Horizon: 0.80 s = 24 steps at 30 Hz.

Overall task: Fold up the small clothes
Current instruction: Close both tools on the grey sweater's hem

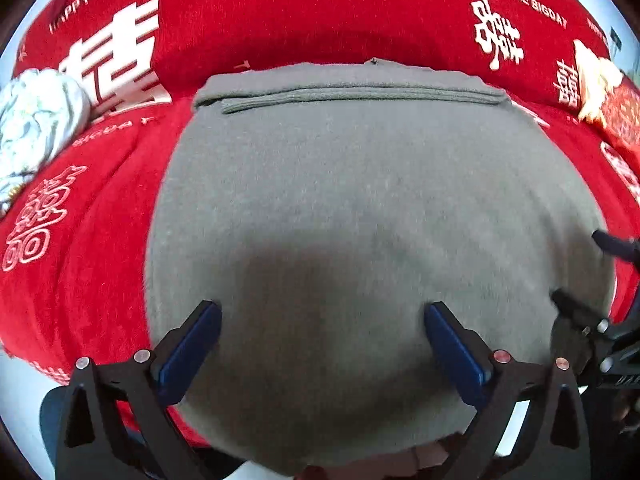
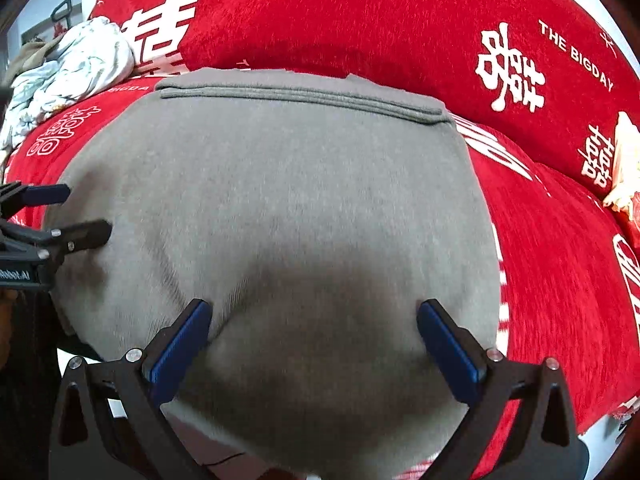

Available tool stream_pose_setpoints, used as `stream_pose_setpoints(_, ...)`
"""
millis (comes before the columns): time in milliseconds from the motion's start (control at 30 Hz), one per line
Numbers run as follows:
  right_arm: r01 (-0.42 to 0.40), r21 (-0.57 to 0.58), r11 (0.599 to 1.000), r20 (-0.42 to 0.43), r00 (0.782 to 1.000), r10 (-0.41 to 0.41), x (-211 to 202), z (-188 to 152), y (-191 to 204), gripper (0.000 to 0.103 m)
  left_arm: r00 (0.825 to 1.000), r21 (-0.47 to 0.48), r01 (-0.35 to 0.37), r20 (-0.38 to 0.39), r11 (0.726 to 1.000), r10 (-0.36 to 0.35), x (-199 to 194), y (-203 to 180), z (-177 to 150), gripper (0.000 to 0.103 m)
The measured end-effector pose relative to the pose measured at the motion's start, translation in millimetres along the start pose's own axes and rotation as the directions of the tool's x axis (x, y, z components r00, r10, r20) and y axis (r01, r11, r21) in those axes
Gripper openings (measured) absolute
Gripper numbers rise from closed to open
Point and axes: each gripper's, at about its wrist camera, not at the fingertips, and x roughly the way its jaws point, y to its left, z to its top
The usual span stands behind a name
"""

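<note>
A grey garment point(image 1: 360, 208) lies flat on a red cover point(image 1: 80, 280), with a ribbed band along its far edge. It also shows in the right wrist view point(image 2: 288, 200). My left gripper point(image 1: 322, 316) is open just above the garment's near part, fingers spread wide, holding nothing. My right gripper point(image 2: 314, 314) is open above the near right part of the garment, also empty. The right gripper shows at the right edge of the left wrist view point(image 1: 588, 276). The left gripper shows at the left edge of the right wrist view point(image 2: 80, 212).
The red cover point(image 2: 560, 264) has white characters and lettering and rises into a backrest behind the garment. A crumpled pale patterned cloth point(image 1: 36, 120) lies at the far left, also in the right wrist view point(image 2: 76, 76). A cream and red object point(image 1: 608, 92) sits at the far right.
</note>
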Motion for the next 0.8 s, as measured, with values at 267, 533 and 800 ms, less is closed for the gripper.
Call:
stream_pose_setpoints(267, 0.054, -0.073, 0.996, -0.105, 0.993, -0.061, -8, -24, 3, 0.103, 0.999, -0.077, 0.006, -0.053, 0.997, -0.010, -18, 24, -25, 0.102)
stream_pose_setpoints(533, 0.046, 0.158, 0.986, -0.240, 0.971, -0.007, -2, -45, -45, 0.102, 0.968, -0.270, 0.095, -0.199, 0.958, -0.152, 6, 55, -48, 0.101)
stream_pose_setpoints(800, -0.107, 0.170, 0.980, -0.148, 0.980, 0.133, -30, -36, -47, 0.018, 0.965, -0.179, 0.181, -0.157, 0.967, -0.210, -22, 36, -39, 0.012)
